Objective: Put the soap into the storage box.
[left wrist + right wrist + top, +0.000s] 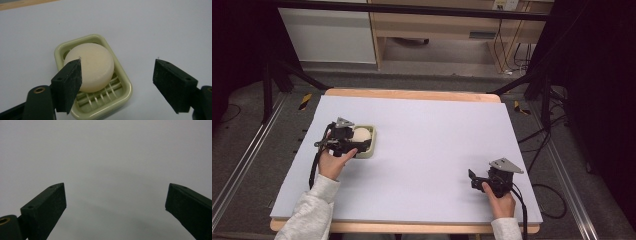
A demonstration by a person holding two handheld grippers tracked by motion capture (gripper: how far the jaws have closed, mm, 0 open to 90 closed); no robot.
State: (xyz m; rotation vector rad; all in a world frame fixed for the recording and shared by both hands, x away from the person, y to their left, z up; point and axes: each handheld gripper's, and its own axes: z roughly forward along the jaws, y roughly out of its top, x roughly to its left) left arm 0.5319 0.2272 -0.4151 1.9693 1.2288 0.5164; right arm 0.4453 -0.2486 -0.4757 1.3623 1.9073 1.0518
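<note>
From the high view, my left gripper [353, 140] hovers at the green soap dish [371, 151] near the table's [422, 150] left edge, the round soap [361, 134] lying inside it; my right gripper [478, 181] rests well apart near the front right. In the left gripper view my jaws stand apart, clamped on nothing, one tip overlapping the soap [93, 65] above the dish [125, 86]. Closing off-centre could, I judge, squirt the slick bar out or drag the light dish toward that near edge. In the right gripper view my jaws gape empty over bare table [112, 157], open room all around.
</note>
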